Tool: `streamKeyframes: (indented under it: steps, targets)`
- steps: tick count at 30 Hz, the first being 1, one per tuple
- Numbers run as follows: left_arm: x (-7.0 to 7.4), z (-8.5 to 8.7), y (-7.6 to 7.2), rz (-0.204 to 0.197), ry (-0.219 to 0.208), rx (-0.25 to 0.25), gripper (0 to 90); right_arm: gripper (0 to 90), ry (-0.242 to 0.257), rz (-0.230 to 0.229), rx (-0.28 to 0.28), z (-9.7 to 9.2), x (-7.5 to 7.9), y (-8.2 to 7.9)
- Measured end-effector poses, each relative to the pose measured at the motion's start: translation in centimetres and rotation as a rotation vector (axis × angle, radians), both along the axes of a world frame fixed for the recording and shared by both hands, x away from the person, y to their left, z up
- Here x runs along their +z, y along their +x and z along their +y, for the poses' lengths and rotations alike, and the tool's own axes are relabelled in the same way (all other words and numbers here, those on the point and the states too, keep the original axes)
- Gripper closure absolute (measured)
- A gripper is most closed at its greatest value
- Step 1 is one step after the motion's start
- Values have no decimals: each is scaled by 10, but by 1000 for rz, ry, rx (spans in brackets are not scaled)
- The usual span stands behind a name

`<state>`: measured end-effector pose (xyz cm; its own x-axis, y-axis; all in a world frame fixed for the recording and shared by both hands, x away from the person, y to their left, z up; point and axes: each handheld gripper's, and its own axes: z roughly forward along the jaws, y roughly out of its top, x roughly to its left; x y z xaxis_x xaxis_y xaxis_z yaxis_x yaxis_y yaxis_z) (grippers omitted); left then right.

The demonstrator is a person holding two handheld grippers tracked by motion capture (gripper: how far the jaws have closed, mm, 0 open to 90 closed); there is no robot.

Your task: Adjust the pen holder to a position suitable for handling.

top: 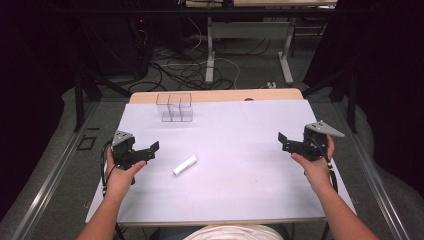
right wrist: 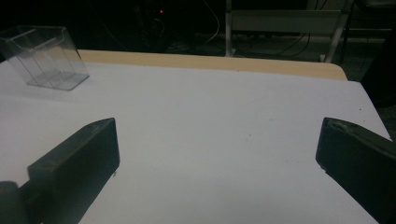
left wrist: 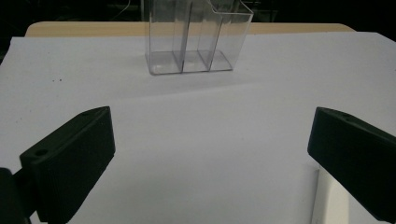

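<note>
We hold both tools just above the white counter [top: 240, 150], the left tool [top: 150, 150] and right tool [top: 285, 141] each with jaws spread wide and empty. The white stick [top: 185, 165] lies flat just right of the left tool, the clear divided holder [top: 174, 107] well ahead. To pick it cleanly, we judge the left jaws should straddle the stick across its narrow width.
</note>
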<state>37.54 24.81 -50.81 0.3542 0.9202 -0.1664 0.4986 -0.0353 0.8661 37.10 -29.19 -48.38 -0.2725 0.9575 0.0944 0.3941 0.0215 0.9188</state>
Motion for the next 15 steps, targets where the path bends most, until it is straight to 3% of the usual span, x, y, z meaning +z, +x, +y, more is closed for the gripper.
streamKeyframes:
  steps: [1, 3, 12, 15]
  targets:
    - [1, 0, 0, -2, 5, 0, 7, 0, 0, 0, 1, 1, -3, 1]
    - [1, -1, 2, -9, 0, 2, 6, 0, -3, 43, 12, 2, -9, 2]
    - [3, -5, 9, -8, -4, 11, 11, 0, -9, 66, 2, -1, -16, 5]
    - [5, -6, 10, -8, -11, 18, 20, 0, 21, 67, 0, -2, -17, 7]
